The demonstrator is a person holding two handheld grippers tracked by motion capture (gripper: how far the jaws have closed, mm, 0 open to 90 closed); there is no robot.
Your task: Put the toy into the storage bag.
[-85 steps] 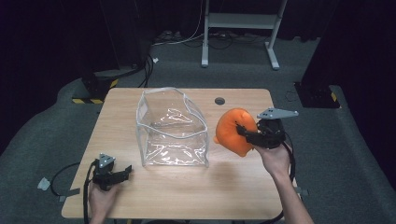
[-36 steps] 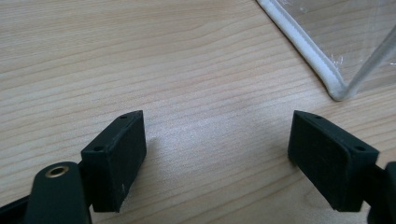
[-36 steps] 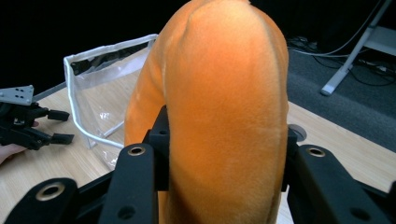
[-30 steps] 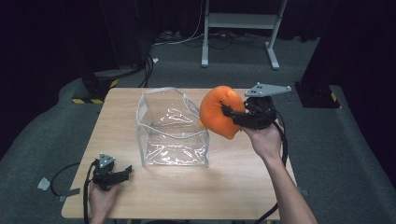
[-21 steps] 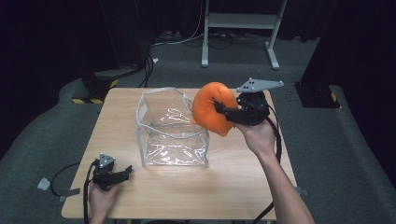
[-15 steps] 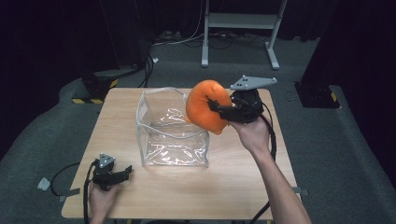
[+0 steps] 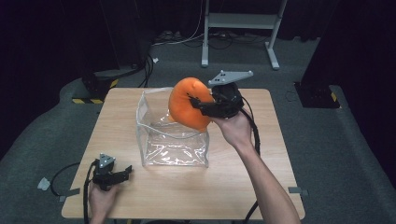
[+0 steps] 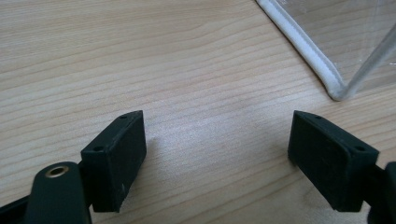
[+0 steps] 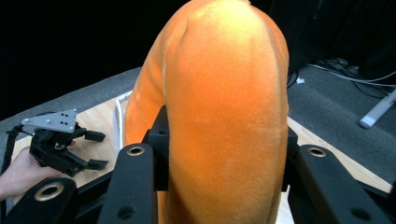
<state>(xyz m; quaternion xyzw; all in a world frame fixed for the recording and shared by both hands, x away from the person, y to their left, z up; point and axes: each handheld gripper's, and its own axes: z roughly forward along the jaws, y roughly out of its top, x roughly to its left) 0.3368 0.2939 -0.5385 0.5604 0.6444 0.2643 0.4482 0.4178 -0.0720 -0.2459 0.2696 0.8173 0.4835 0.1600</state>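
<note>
An orange plush toy (image 7: 187, 108) hangs in the air over the right rim of a clear plastic bag (image 7: 173, 140) that stands open on the wooden table (image 7: 233, 186). My right gripper (image 7: 195, 102) is shut on the toy, its black jaws pressing both sides of the orange plush (image 9: 224, 116). My left gripper (image 7: 126, 171) rests on the table near the front left corner, held by a hand, jaws wide apart with bare wood between them (image 8: 215, 154). The bag's white-seamed corner (image 8: 322, 79) lies just beyond its right jaw.
The left gripper and its hand (image 9: 56, 144) show far off in the right gripper view. Cables trail off the table from both grippers. Beyond the table are dark floor, a white stand's legs (image 7: 240, 35) and black-and-yellow blocks (image 7: 95, 88).
My right gripper has carried the orange toy leftward and slightly up, from the table's right side to above the bag's right rim. The left gripper has stayed put.
</note>
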